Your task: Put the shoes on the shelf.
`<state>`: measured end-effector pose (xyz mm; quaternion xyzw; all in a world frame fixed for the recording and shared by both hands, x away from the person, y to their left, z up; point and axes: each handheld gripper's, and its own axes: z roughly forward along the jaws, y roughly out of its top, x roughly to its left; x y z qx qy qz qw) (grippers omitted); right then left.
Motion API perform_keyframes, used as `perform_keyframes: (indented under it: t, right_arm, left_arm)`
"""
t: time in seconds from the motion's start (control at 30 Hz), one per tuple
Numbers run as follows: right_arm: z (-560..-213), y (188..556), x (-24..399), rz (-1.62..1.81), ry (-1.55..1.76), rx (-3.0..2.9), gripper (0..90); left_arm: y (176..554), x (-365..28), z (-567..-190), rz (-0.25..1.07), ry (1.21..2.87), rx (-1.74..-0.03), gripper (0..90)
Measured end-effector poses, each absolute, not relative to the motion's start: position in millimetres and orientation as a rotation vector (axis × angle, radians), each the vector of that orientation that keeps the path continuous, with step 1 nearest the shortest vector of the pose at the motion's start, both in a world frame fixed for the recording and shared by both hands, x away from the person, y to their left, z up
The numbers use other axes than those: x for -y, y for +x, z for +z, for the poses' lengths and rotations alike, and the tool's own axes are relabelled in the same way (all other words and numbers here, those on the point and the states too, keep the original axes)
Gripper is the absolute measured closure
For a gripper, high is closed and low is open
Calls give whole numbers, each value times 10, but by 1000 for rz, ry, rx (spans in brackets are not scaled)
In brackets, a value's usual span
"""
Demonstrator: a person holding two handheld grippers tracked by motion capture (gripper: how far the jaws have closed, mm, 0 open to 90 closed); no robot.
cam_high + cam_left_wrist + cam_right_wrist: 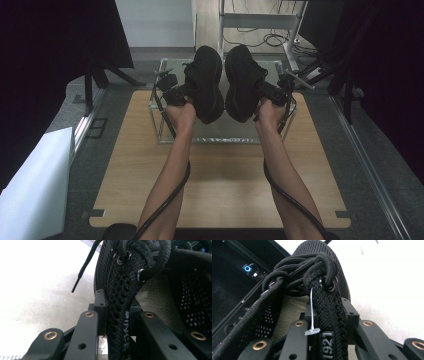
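Black mesh everywhere. High view: 2 shoes hang side by side over a clear box (161, 131) on the wooden worktop (220, 185), the left shoe (205, 82) pinched by the left gripper (184, 92), the right shoe (242, 82) by the right gripper (264, 91), long axes running away from the person. Left gripper view: jaws clamp the collar edge (119, 322), shoe straight ahead. Right gripper view: same deal, clamped on the "1921" strip (329, 340). I'd guess they go down into the box directly below.
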<state>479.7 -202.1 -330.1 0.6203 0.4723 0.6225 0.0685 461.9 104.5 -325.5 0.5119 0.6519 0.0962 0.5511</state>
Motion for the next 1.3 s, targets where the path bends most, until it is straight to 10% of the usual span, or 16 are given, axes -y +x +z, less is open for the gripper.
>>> perform_keyframes:
  t: [0.77, 1.3]
  right_arm:
    - [-3294, 4939, 1920, 1885, 1886, -1477, 444]
    - [-3185, 4858, 2058, 1765, 1847, -1465, 662]
  left_arm:
    - [4706, -1031, -3130, 232, 1261, -1463, 573]
    - [4718, -842, -3148, 251, 1314, -1403, 474]
